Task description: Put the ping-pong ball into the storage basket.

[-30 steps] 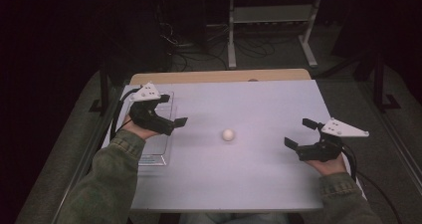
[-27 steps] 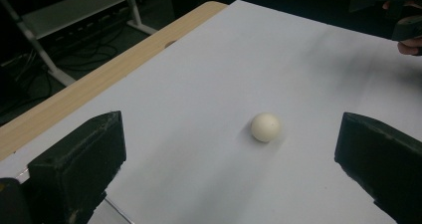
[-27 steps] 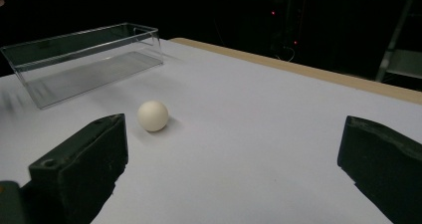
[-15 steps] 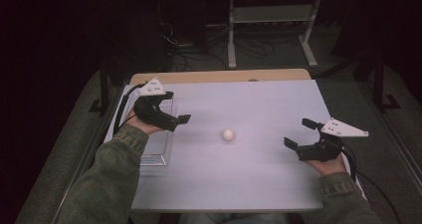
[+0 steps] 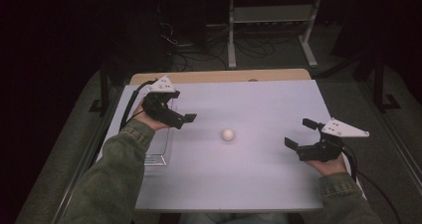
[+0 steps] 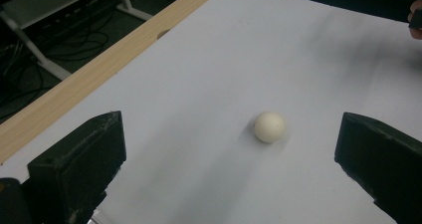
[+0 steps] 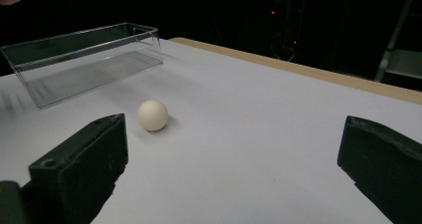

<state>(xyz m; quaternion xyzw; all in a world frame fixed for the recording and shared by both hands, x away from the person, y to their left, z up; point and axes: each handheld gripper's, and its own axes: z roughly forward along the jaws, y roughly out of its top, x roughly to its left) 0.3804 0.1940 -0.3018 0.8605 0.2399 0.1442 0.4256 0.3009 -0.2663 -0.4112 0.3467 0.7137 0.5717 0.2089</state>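
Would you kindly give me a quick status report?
Left gripper open, right gripper open. Ball loose on table between them. Clear box empty. Nothing in the way.

Dark room; white shelf rack (image 5: 271,20) behind table (image 5: 278,184), cables (image 5: 199,50) (perhaps power leads) on floor.

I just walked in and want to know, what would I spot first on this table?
A little white ball sits alone in the middle of the pale table. The left gripper and the right gripper, each held in a hand, flank it with jaws wide open. A clear plastic box stands near the table's left edge, under the left hand.
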